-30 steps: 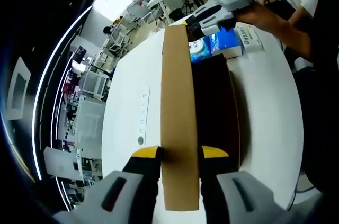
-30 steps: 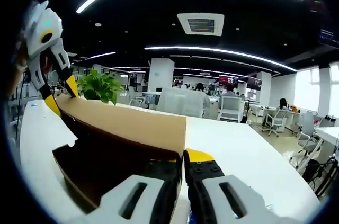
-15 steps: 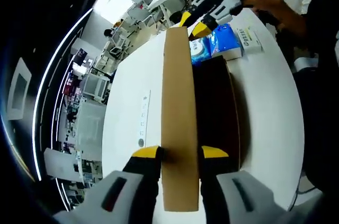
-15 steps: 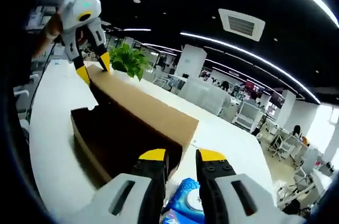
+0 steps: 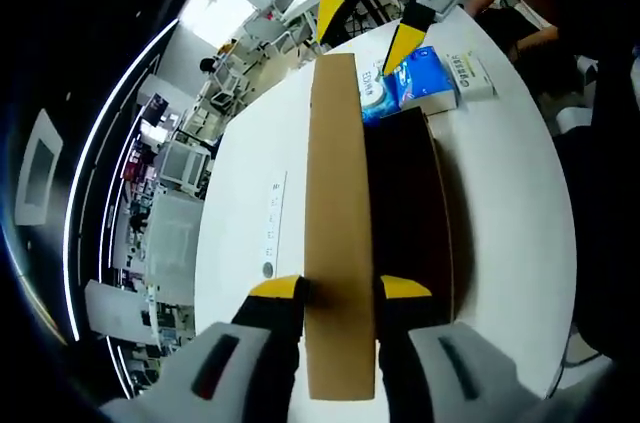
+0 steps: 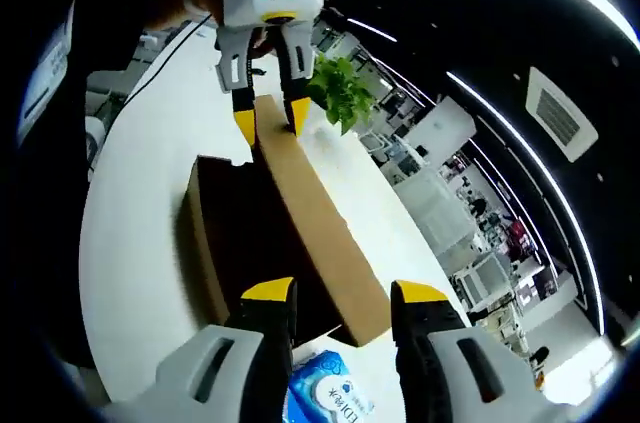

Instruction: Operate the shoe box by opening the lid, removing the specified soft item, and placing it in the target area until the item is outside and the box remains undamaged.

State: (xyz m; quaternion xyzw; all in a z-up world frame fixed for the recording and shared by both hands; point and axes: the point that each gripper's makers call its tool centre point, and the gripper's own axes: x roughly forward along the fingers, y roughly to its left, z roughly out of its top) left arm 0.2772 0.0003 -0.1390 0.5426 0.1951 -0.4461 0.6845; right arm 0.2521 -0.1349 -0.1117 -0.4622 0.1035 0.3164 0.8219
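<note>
A broad white tabletop carries everything. On it sits the shoe box, dark inside, with its brown cardboard lid swung up on edge (seen edge-on in the left gripper view). The left gripper is clamped on the near end of that lid, a yellow-tipped jaw on each face. The right gripper hangs above the box's far end with its jaws apart and nothing between them; in the left gripper view it hovers over the lid's far corner. A blue soft pack of wipes lies on the tabletop just beyond the box, beside a small white carton.
</note>
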